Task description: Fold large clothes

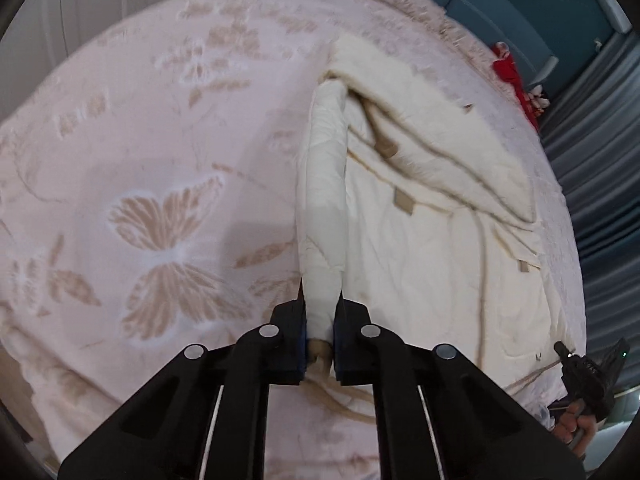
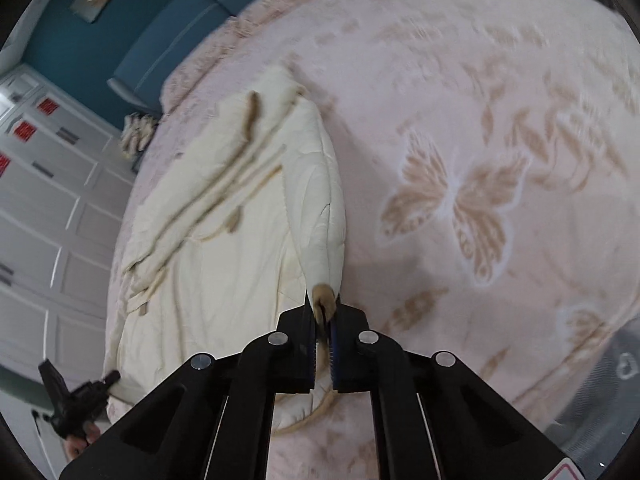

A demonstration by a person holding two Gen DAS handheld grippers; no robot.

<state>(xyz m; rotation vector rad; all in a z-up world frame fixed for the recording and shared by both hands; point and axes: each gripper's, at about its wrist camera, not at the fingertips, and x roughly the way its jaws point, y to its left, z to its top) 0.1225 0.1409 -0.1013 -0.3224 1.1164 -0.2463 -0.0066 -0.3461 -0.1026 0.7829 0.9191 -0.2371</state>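
Cream coat (image 1: 420,208) lies on my bed (image 1: 140,140); left gripper (image 1: 320,344) clenches one tan-cuffed sleeve (image 1: 322,200), right gripper (image 2: 324,340) clenches the other sleeve (image 2: 320,208).

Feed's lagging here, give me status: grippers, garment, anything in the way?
Left gripper shut on cream garment sleeve. Right gripper shut on the other sleeve. Garment flat on butterfly bedspread. Nothing in the way.
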